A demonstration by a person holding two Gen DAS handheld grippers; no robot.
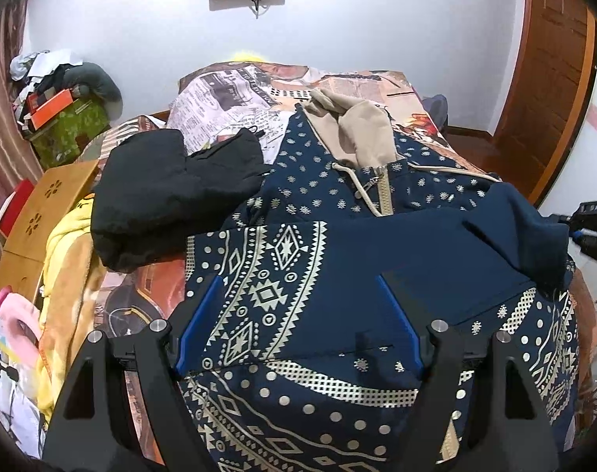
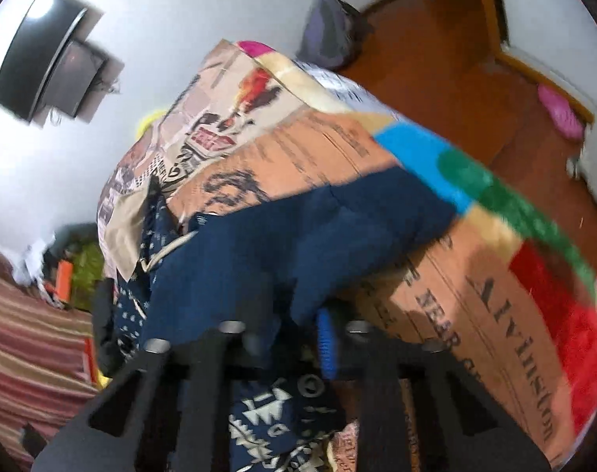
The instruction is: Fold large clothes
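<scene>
Navy patterned hoodie [image 1: 298, 295] spread on bed [image 1: 235, 90], between wide-apart left gripper [image 1: 298, 314]; right gripper [image 2: 294, 338] at 3 o'clock, clamped on sleeve [image 2: 298, 244].

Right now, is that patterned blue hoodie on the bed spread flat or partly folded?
Partly folded. The hoodie lies on the bed with a plain navy sleeve turned over its patterned front; its beige hood remains spread out.

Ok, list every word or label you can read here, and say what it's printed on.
"NEAR": on the printed bedspread, running sideways in the right wrist view.
Larger line of lettering beside it: blurred, not readable.
Newsprint pattern on the pillow: too small to read.
Hoodie: pattern only, no words.
</scene>
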